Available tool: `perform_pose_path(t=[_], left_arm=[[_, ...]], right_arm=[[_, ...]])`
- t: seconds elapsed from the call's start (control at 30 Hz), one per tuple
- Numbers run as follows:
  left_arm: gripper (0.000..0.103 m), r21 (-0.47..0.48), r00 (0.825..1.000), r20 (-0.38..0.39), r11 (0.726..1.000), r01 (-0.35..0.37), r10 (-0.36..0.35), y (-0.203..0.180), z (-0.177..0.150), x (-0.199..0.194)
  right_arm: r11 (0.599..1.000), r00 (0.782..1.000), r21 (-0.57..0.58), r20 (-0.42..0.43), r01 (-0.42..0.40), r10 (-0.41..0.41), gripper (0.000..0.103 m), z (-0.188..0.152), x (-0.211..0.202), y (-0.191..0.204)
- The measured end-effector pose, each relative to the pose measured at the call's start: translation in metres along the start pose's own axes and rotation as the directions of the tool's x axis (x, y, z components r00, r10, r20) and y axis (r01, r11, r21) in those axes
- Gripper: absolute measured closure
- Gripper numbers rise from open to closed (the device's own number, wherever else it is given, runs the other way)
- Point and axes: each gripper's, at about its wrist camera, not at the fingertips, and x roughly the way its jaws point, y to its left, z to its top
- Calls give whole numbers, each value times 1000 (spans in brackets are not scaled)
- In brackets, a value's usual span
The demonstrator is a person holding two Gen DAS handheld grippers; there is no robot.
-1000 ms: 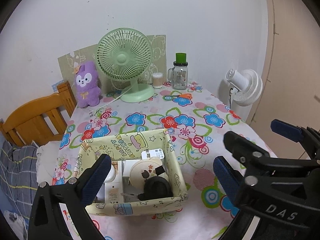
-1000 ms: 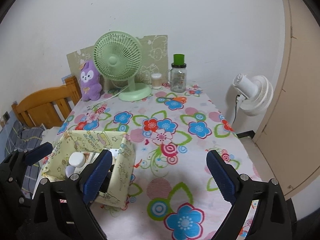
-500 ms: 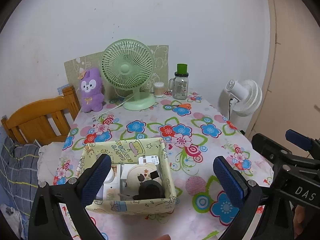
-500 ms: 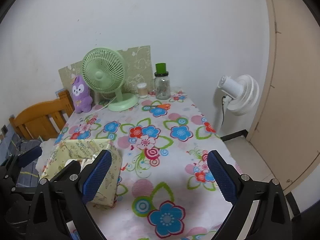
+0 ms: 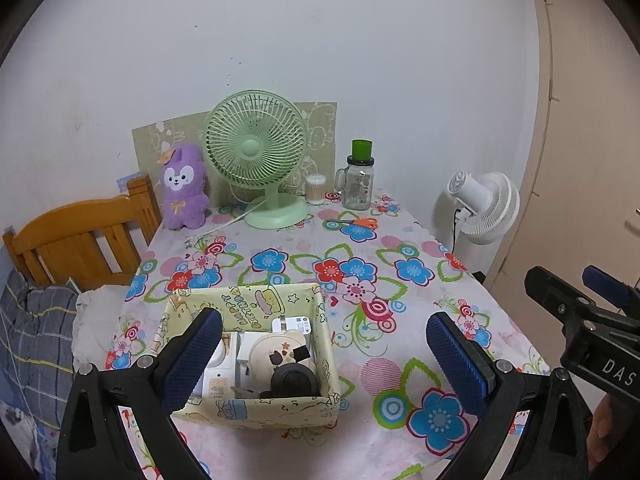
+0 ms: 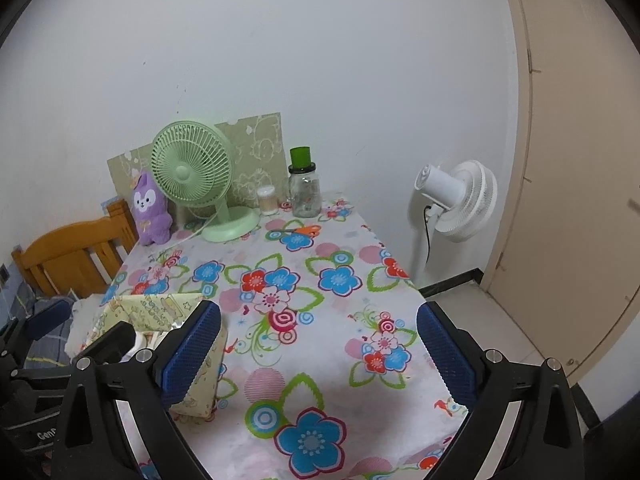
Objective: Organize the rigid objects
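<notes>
A yellow cartoon-print box (image 5: 248,308) stands near the front left of the floral table (image 5: 360,280). It holds white packets, a round cream case (image 5: 276,350) and a black round thing (image 5: 294,380). My left gripper (image 5: 322,328) hovers above and in front of the box, open, with nothing between its blue pads. My right gripper (image 6: 318,316) hangs over the table to the right of the box (image 6: 160,308). Its jaws are opening and nothing is between them.
At the table's far end stand a green desk fan (image 5: 256,152), a purple plush (image 5: 185,188), a cotton swab tub (image 5: 315,189) and a glass jar with a green lid (image 5: 358,184). Orange-handled scissors (image 5: 354,223) lie nearby. A wooden chair (image 5: 80,240) is left, a white floor fan (image 5: 484,208) right.
Both grippers have drawn back and up from the table, so the box looks smaller. The right gripper has shifted right, away from the box. Nothing was picked up.
</notes>
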Motion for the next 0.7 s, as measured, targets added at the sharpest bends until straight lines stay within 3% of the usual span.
perform_pose_path(t=[0.27,0.7], left_arm=[[0,-4,1000,26,1000,-16,16,1,4,-6],[0,2,1000,8,1000,-22,22,-1,8,1]], right_arm=[[999,1000,-32,29,4,-3,3,1,-5,5],[1000,999,-13,32,-7,7,3,3,0,1]])
